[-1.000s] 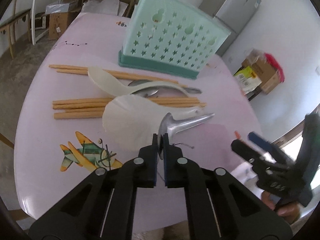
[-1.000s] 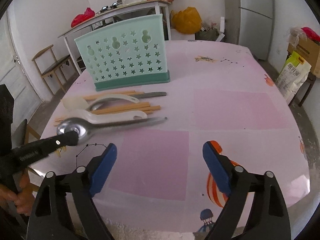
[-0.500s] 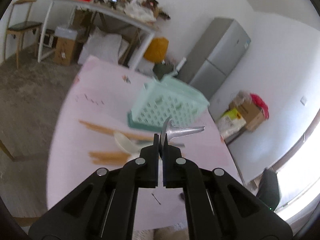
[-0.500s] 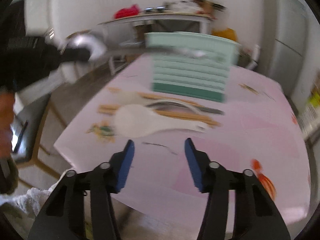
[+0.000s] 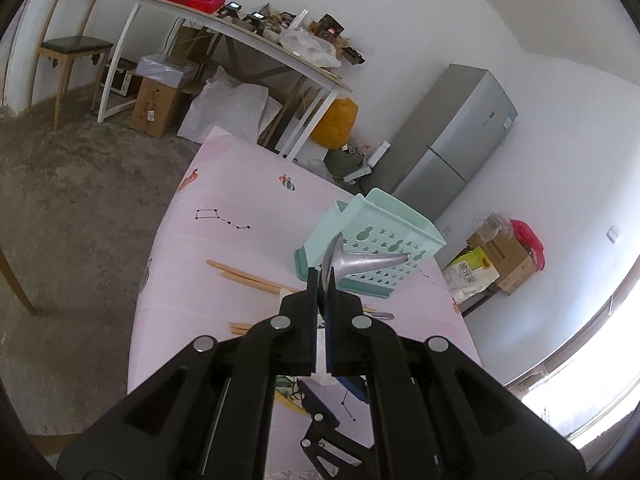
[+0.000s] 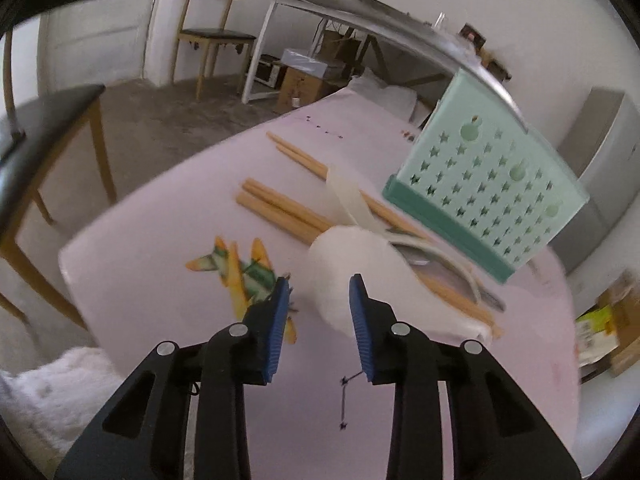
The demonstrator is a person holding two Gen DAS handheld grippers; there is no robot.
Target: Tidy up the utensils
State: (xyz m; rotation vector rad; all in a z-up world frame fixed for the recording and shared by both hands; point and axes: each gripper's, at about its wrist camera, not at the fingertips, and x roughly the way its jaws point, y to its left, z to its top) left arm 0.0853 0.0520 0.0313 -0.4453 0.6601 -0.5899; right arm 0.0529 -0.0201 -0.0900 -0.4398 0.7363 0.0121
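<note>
Black left gripper [image 5: 319, 280] has its jaws squeezed tight on the shiny metal spoon [image 5: 362, 266], gripping the bowl end so the handle sticks out to the side, up in the air in front of the mint-green plastic basket with star holes [image 5: 384, 240]. To do this well, tip the handle down first, then lower it gently into the basket's open top. The right gripper [image 6: 316, 308] has been closing its blue jaws; they are partly open and empty, low over the pink bench [image 6: 160, 264], beside the white plastic rice paddle [image 6: 352, 268]. Behind it lie wooden chopsticks [image 6: 280, 208].
</note>
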